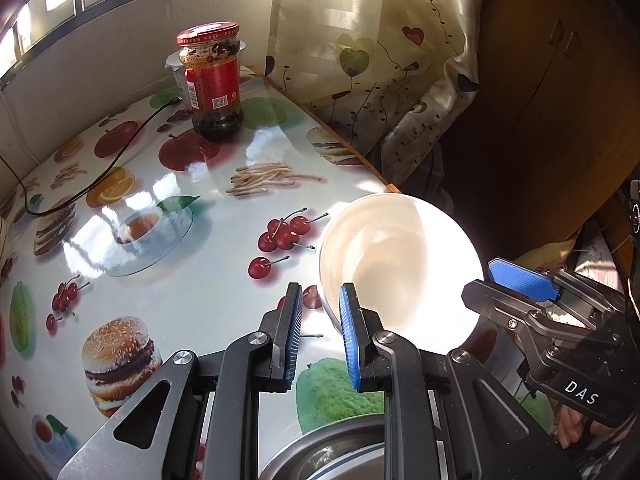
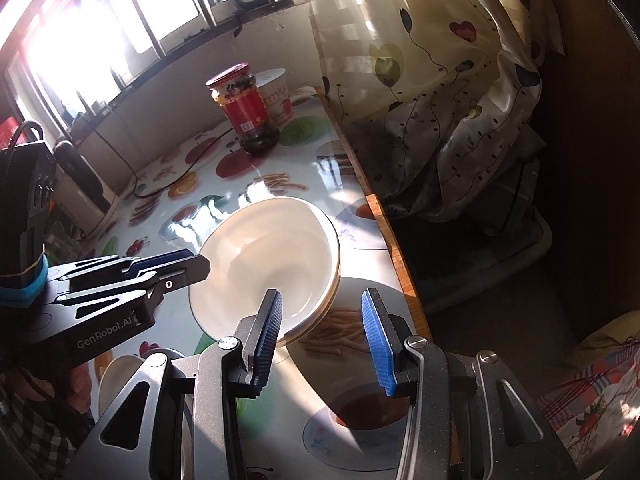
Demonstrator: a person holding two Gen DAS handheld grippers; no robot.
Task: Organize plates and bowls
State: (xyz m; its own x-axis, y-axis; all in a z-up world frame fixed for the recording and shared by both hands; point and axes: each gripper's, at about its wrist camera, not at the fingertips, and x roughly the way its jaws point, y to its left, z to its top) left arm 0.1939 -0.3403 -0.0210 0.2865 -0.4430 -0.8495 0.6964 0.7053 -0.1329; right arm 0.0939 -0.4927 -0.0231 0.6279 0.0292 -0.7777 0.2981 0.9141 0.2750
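Left claw (image 1: 320,312) grips the rim of a white bowl (image 1: 400,264) on the fruit-print desk (image 1: 180,280). Right claw (image 2: 322,312), half-open and empty, straddles the opposite rim. Next, likely: lift and stack it with the bowls nearby.

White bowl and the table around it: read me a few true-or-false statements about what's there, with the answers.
1. The white bowl has food in it. False: its inside is bare.
2. The left gripper has one finger inside the bowl's rim and one outside. True.
3. The jar lies on its side. False: it stands upright, with its red lid on top.
4. A black cable runs across the table cover. True.
5. The table cover is plain white. False: it is printed with cherries, burgers, fries and other food.
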